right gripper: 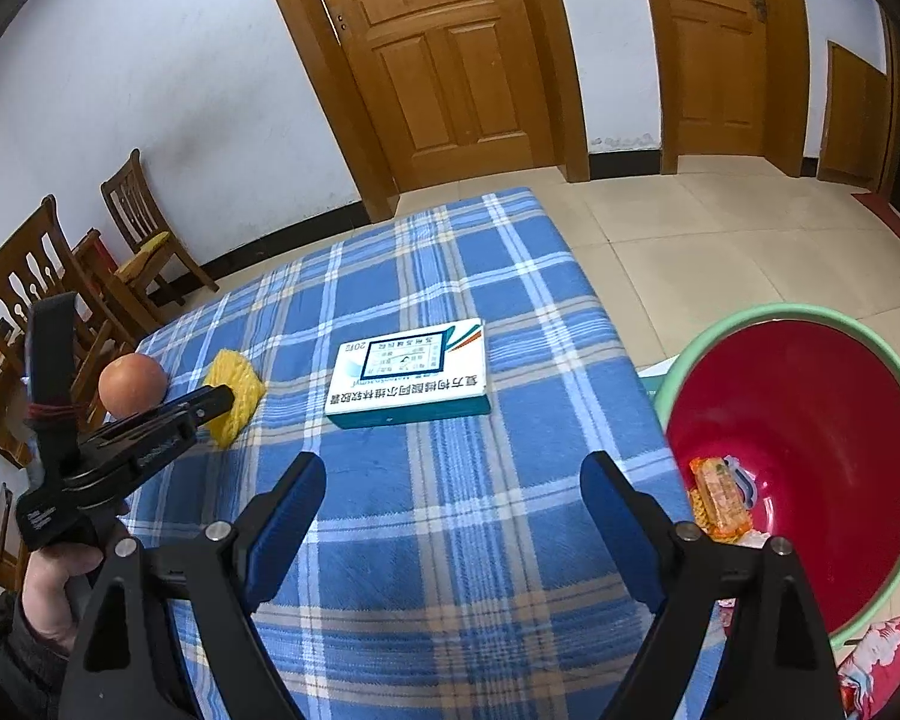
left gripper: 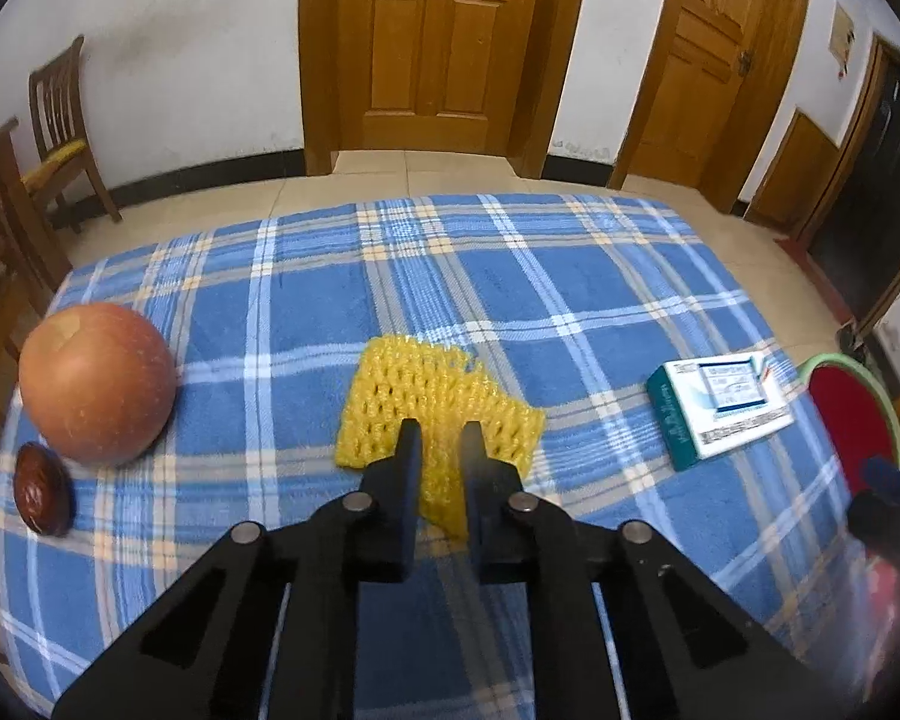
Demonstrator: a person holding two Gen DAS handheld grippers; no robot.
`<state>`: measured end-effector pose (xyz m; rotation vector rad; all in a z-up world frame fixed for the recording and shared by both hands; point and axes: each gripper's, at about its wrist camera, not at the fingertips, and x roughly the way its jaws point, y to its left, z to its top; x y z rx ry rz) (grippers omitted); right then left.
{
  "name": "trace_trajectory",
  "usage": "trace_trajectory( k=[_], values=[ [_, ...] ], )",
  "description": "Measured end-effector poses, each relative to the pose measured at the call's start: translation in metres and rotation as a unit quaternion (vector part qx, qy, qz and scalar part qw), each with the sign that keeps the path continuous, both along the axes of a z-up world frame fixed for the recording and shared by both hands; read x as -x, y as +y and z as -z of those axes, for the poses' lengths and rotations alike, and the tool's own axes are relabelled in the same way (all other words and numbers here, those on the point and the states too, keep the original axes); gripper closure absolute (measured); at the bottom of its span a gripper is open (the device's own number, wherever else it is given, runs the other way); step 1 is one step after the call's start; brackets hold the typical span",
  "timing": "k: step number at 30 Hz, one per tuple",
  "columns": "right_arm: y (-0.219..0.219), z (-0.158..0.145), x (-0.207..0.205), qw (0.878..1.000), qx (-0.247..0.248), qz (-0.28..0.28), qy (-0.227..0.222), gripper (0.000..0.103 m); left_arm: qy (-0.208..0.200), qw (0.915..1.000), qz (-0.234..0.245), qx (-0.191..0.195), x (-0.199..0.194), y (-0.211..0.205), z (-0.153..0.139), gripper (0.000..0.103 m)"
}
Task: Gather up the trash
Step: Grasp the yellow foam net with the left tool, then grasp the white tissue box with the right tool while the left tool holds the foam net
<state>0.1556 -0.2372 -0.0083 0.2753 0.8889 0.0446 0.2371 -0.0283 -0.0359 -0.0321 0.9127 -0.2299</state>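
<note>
So the yellow foam fruit net (left gripper: 432, 414) is lying flat on the desk (left gripper: 570, 276), about the middle of the plaid cloth, and my left gripper (left gripper: 441, 438) has its jaws pinched right onto the near corner of it. Soft mesh like that squashes to nothing, so I'm guessing that's why the jaws look nearly pressed together with just the foam between them. It hasn't come off the cloth yet.

My right gripper (right gripper: 453, 480) is empty, jaws spread wide, hanging over the cloth just short of the white and teal box (right gripper: 411, 375). Looks like that's my next pick, hence the wide spread for a flat box.

The red bin (right gripper: 810, 420) sits off the right edge of the desk with some wrappers (right gripper: 720, 498) already in the bottom. Apple (left gripper: 96, 384) and a dark date (left gripper: 42, 495) on the left aren't trash, I reckon.
</note>
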Motion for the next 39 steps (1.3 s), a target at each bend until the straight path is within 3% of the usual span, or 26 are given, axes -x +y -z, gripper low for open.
trace_trajectory(
  k=[7,13,18,27,33,35,36,39],
  values=[
    [0.009,0.004,-0.011,1.0,0.008,-0.013,0.005,0.013,-0.007,0.9987,-0.012,0.049,0.031,0.005,-0.015,0.094],
    [0.022,0.009,-0.025,0.999,0.031,-0.022,0.015,0.001,-0.024,0.9985,-0.038,0.031,0.046,0.008,-0.01,0.094],
    [0.033,0.014,-0.037,0.998,0.06,-0.018,0.012,0.0,-0.025,0.9977,-0.046,0.044,0.045,0.013,-0.004,0.094],
    [0.055,0.032,-0.065,0.994,0.107,-0.015,0.026,0.0,-0.025,0.9973,-0.041,0.054,0.049,0.018,0.003,0.094],
    [0.057,0.045,-0.075,0.993,0.11,-0.009,0.046,0.0,-0.023,0.9969,-0.043,0.061,0.047,0.021,0.003,0.094],
    [0.058,0.045,-0.075,0.992,0.114,-0.007,0.045,0.002,-0.023,0.9969,-0.043,0.062,0.047,0.023,0.004,0.094],
    [0.059,0.044,-0.075,0.992,0.115,-0.005,0.045,0.01,-0.023,0.9969,-0.043,0.063,0.047,0.023,0.004,0.094],
    [0.054,0.042,-0.071,0.995,0.095,0.0,0.042,0.012,-0.023,0.9969,-0.042,0.063,0.047,0.022,0.004,0.094]
  ],
)
